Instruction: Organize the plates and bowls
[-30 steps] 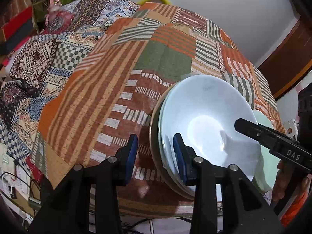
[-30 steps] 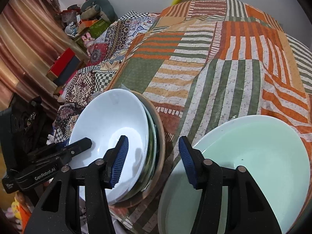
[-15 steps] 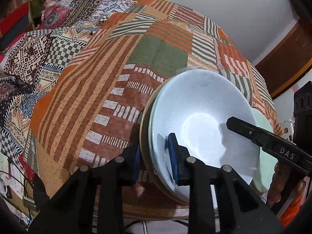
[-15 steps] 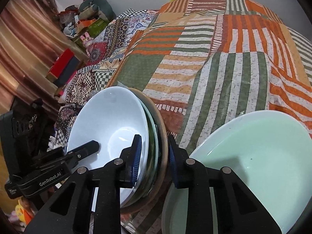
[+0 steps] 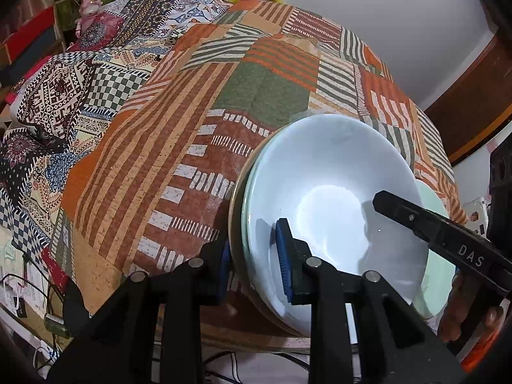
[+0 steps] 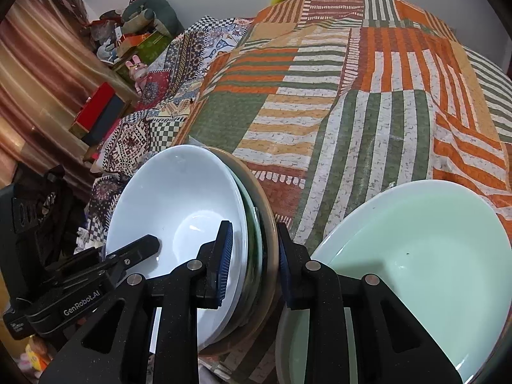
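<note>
While both tools clamp one stack from opposite sides, notes follow:
step: two-handed grasp of the stack (image 6: 256, 240), lift looks next
stack: white bowl (image 5: 336, 198) on top, greenish plates under it, tan plate at the base; it sits at the near edge of the table (image 5: 224, 112) under a patchwork cloth
left hand-held gripper (image 5: 254, 259): clenched on the stack's near-left rim, one pad inside the white bowl, the other under the tan plate edge
right hand-held gripper (image 6: 254, 259): clenched on the stack's right rim, left pad inside the bowl, right pad outside the tan plate
green bowl (image 6: 432, 256): pale green, just beside the stack on its right, untouched; whether rims touch I cannot tell
next move needs: even lift with both hands, keeping the stack level so the bowl does not slide off the plates; then a free spot, or onto/next to the green bowl (judgement only)
risk: uneven pull could tilt the pile near the table edge
change vs 1.0 s ago: both pairs of jaws stood wide apart then, left hand-held gripper straddling only the rim, right one between stack and green bowl; by 0.5 s ago they had narrowed; now both pinch the rim
stack position: same place as earlier, no lift seen yet
</note>
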Demonstrator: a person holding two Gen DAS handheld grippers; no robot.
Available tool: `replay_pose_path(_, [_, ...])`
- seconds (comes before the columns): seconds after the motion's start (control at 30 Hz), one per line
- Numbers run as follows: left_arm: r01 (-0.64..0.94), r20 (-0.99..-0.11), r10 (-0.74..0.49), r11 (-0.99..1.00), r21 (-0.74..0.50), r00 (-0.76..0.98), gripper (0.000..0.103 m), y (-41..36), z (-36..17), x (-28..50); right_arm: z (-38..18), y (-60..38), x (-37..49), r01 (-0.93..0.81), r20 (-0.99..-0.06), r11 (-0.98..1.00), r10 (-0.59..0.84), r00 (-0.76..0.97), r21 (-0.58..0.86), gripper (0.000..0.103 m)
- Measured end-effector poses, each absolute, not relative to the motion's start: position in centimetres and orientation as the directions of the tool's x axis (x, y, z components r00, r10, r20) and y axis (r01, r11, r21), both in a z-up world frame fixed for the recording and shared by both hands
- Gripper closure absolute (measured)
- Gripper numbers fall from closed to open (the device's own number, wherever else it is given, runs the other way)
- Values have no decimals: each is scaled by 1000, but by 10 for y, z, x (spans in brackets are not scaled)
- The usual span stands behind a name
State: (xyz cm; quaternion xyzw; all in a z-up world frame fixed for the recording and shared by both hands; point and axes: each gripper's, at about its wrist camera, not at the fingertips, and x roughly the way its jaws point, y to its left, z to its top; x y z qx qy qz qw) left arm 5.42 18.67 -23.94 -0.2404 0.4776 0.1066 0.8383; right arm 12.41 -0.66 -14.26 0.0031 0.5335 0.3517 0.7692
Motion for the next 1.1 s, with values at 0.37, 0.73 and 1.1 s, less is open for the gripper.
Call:
replay_pose_path(0.37, [-392, -808, -16, 868, -303, 589, 77, 182, -201, 47, -117, -12, 119, -547, -781, 738, 583, 224, 394, 79])
replay_pose_path(0.73, [-337, -758, -7, 893, -298, 652, 77, 160, -163, 45, -89, -34, 117, -541, -731, 735, 618, 288, 409, 79])
replay_pose_path(1.1, [-278, -737, -25, 917, -286, 675, 77, 129, -140, 49, -70, -65, 115, -527, -696, 751, 621, 359, 398, 79])
